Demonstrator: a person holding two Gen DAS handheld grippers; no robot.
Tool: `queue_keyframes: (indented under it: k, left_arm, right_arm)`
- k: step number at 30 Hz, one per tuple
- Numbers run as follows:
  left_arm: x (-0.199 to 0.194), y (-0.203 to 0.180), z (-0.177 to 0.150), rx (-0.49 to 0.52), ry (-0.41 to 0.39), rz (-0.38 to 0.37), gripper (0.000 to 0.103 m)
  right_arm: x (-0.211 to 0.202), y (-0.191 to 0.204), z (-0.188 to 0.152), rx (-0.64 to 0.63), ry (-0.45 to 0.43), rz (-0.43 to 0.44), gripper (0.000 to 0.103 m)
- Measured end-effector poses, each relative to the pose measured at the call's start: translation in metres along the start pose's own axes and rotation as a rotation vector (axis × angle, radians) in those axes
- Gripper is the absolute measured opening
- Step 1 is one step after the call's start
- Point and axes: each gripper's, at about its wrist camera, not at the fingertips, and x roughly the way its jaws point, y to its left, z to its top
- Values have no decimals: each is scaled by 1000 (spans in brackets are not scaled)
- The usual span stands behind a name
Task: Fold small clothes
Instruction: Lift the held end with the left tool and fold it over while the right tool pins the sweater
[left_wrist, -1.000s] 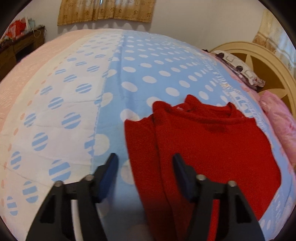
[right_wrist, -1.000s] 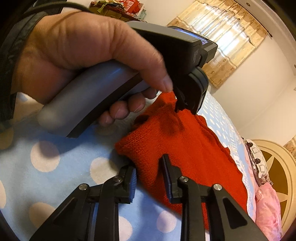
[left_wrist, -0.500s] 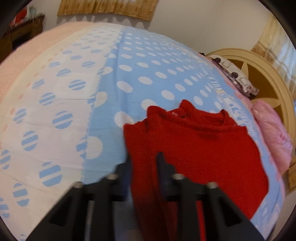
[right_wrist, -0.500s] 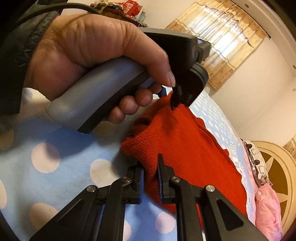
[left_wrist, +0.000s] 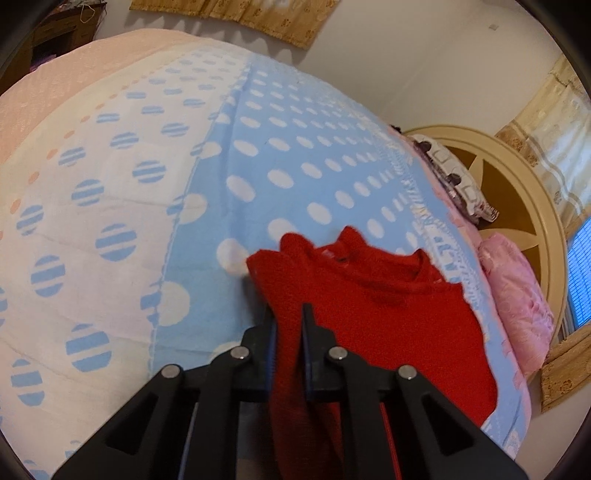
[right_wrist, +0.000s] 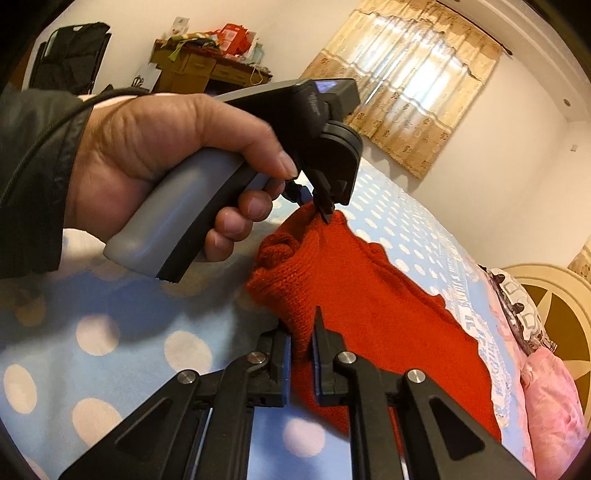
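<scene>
Already both grippers are clamped on the red knitted sweater, which lies on the light blue bedspread with white polka dots toward its right-hand side as the left wrist view has it, near the cream wooden headboard. Seen from its own camera, the left gripper has its black jaws pressed onto a narrow fold of the red knit along the garment's left edge, with the fabric bunched between the blue pads. The right wrist view shows that same gripper from the side, pinching a raised peak of the sweater while a person's hand in a dark sleeve wraps around its grey handle. Nearer that camera, the right gripper is likewise clenched on a corner of the sweater's edge, the cloth squeezed tight between its two fingers. Part of the garment's near edge is lifted off the bedspread between the two grips, and the rest lies spread flat. A pink pillow sits beside the headboard, and beige patterned curtains hang at the window.
</scene>
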Motion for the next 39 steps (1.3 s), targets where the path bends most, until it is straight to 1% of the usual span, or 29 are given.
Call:
queue_keyframes:
  k: [5, 15, 20, 22, 29, 34, 39]
  left_arm:
    - [-7, -11, 8, 4, -28, -49, 12]
    - [-16, -34, 17, 2, -65, -101, 12]
    - [-25, -57, 21, 16, -107, -147, 12]
    - [-26, -68, 22, 31, -116, -151, 12]
    - [-24, -104, 26, 70, -122, -173, 12]
    - [-14, -130, 26, 100, -115, -189, 12]
    - [-3, -158, 25, 138, -102, -200, 11]
  right_arm:
    - [-3, -10, -3, 36, -6, 1, 7]
    - [-13, -38, -7, 121, -22, -21, 7]
    - [-21, -52, -14, 171, -37, -39, 7]
    - [-24, -58, -17, 195, -41, -44, 7]
    - [-33, -83, -28, 268, -42, -63, 7]
    - [-37, -103, -39, 325, -33, -83, 7]
    - [-42, -117, -47, 351, -22, -106, 7]
